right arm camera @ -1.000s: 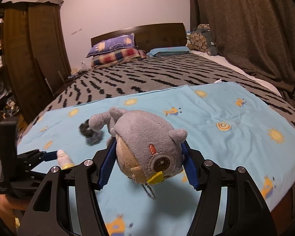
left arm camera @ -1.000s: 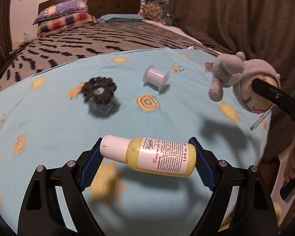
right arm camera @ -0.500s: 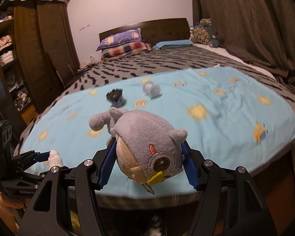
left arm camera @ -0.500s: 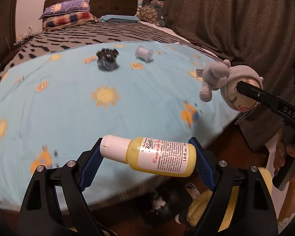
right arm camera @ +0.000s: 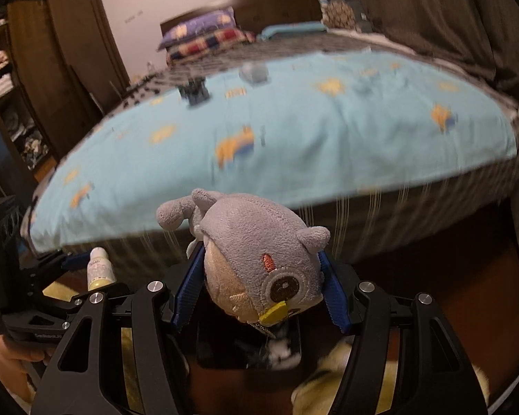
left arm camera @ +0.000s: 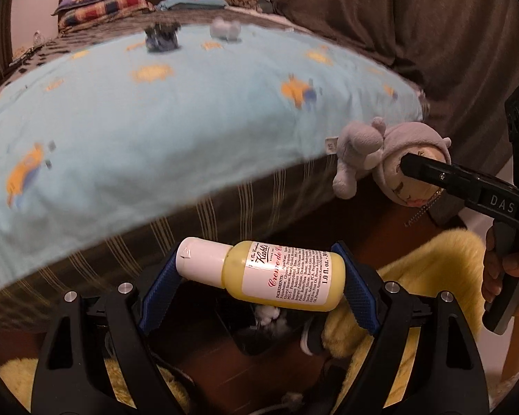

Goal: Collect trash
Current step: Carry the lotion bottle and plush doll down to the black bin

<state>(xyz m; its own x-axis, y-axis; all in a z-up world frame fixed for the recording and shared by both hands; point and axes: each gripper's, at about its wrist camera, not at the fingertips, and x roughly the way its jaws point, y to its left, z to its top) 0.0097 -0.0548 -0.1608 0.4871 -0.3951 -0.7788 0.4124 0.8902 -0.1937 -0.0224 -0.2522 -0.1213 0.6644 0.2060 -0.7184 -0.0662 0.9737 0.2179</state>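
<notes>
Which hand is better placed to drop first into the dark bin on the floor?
Left, marginally. The left gripper, shut on the lotion bottle, hangs right above the dark bin. The right gripper with the plush toy is also near the bin's opening, so either could go.

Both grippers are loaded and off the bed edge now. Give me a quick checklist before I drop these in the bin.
1. Left hand-held gripper clamped on lotion bottle: ok, pads press cap and base.
2. Right hand-held gripper clamped on plush toy: ok.
3. Bottle cap closed: ok.
4. Black bin below both loads: ok, partly hidden.
5. Bin has room: cannot tell.
6. Bed cleared: not ok, dark object and white spool remain on the blue blanket.
</notes>
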